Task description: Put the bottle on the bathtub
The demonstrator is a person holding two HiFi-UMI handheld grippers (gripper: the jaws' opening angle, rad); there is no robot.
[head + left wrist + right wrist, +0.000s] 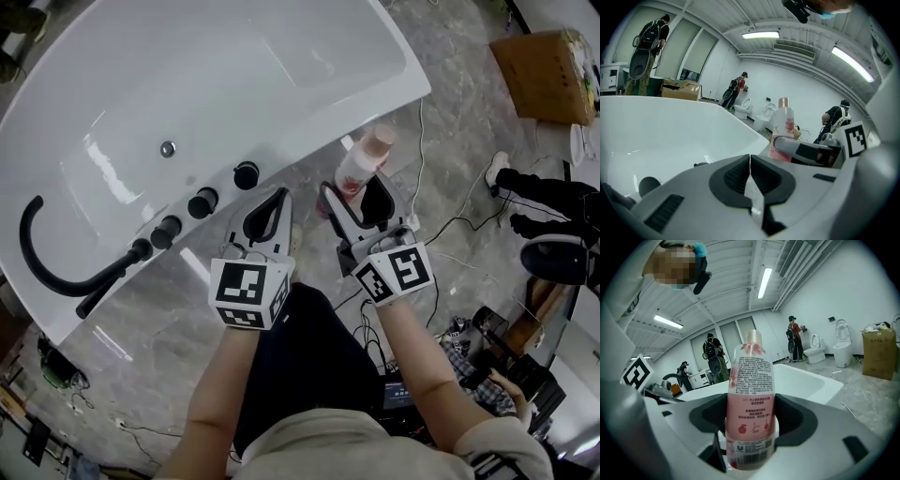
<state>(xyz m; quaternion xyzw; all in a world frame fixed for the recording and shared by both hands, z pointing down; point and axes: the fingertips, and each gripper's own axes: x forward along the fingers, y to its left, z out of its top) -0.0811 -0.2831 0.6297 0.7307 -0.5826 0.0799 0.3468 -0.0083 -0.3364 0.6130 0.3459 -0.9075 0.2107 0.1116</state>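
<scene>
Right gripper [751, 420]: jaws clamped on the lower body of the bottle [751, 380].
Bottle: slim and pink, with a pale cap, a white printed label and a barcode near its base.
Position: above the grey floor [169, 375], just beside the white bathtub [300, 141] rim.
Left gripper [750, 161]: jaws pressed together, empty, near the tub's black knobs [202, 202].
</scene>
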